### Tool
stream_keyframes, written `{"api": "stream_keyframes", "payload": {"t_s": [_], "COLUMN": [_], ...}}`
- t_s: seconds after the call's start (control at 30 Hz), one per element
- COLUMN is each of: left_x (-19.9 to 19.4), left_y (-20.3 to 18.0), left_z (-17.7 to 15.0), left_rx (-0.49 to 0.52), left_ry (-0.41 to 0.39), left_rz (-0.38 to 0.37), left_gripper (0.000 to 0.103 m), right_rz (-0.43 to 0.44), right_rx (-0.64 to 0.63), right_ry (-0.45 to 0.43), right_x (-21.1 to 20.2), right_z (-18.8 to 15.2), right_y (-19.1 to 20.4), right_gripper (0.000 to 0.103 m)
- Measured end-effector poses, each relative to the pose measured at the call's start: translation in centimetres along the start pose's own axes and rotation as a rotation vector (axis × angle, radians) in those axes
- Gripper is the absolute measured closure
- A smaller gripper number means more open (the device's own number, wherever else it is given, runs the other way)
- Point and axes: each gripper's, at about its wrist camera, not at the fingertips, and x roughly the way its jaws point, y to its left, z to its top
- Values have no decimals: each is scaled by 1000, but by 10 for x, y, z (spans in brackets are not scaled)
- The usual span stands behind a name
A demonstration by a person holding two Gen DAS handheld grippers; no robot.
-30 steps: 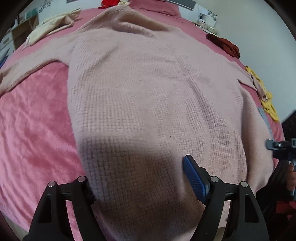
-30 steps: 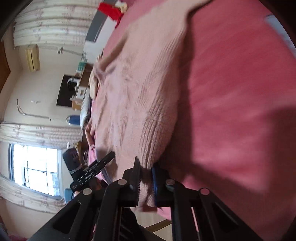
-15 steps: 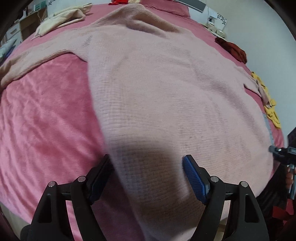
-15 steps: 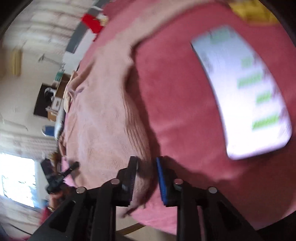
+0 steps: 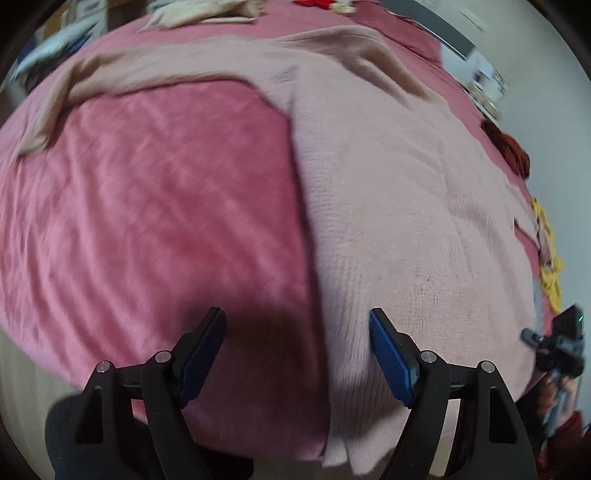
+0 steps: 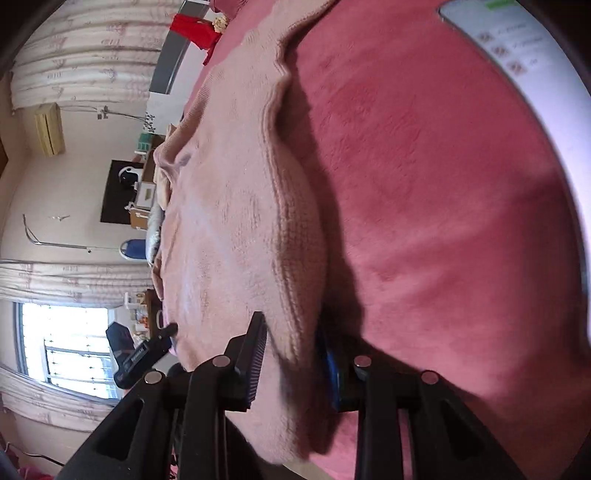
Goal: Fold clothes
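Note:
A pale pink knit sweater point(image 5: 388, 184) lies spread flat on a pink bed cover point(image 5: 147, 203), one sleeve point(image 5: 147, 74) stretched out to the far left. My left gripper point(image 5: 295, 317) hovers open over the sweater's left side edge near the hem, gripping nothing. The other hand's gripper point(image 5: 557, 343) shows at the right bed edge. In the right wrist view the sweater's point(image 6: 221, 221) ribbed hem corner sits between the jaws of my right gripper point(image 6: 291, 328). These jaws are opening, and the fabric rests slack on the cover point(image 6: 424, 184).
A cream garment point(image 5: 199, 13) lies at the far end of the bed, a dark red one point(image 5: 509, 151) and a yellow one point(image 5: 550, 258) along the right edge. A white screen with green marks point(image 6: 535, 74) lies on the cover. The near bed edge runs below both grippers.
The left gripper shifted from over the sweater's body to its left side edge. The right gripper sank to the bed and its jaws widened around the hem corner.

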Motion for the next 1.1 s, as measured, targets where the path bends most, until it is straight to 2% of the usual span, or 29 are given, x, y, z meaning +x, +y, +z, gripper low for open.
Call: {"api": "stream_keyframes", "payload": {"t_s": [0.13, 0.23, 0.3, 0.37, 0.43, 0.47, 0.5, 0.53, 0.6, 0.67, 0.77, 0.93, 1.1], "left_x": [-13, 2, 13, 17, 16, 16, 17, 18, 20, 21, 22, 36, 49], "left_y": [19, 17, 1, -20, -38, -47, -54, -58, -60, -58, -71, -115, -154], "left_z": [-6, -9, -11, -10, -8, -7, -5, -4, -4, -8, -24, -58, -69], "left_rx": [-115, -135, -54, 37, 90, 116, 152, 177, 204, 214, 301, 519, 626], "left_ry": [-40, 76, 129, 133, 113, 104, 96, 92, 97, 116, 164, 291, 212], "left_rz": [84, 26, 15, 13, -59, -97, -84, -34, 64, 117, 88, 20, 118], "left_gripper": [24, 24, 24, 24, 24, 24, 24, 24, 24, 24, 24, 24, 24], "right_rz": [12, -9, -27, -49, -94, -165, -226, -244, -249, -261, -237, -189, -192], "right_rx": [35, 3, -6, 21, 50, 28, 9, 7, 15, 17, 68, 148, 147], "right_ry": [2, 23, 33, -20, -101, -136, -163, -160, -137, -118, -125, -133, -131], "right_x": [-4, 1, 5, -6, -24, -31, -37, -38, -31, -22, -13, -16, -13], "right_z": [-1, 0, 1, 5, 12, 17, 22, 26, 27, 27, 23, 27, 29], "right_y": [-2, 4, 14, 19, 21, 22, 24, 23, 24, 26, 19, 9, 9], "right_gripper": [76, 78, 93, 94, 94, 94, 94, 94, 94, 94, 94, 94, 94]}}
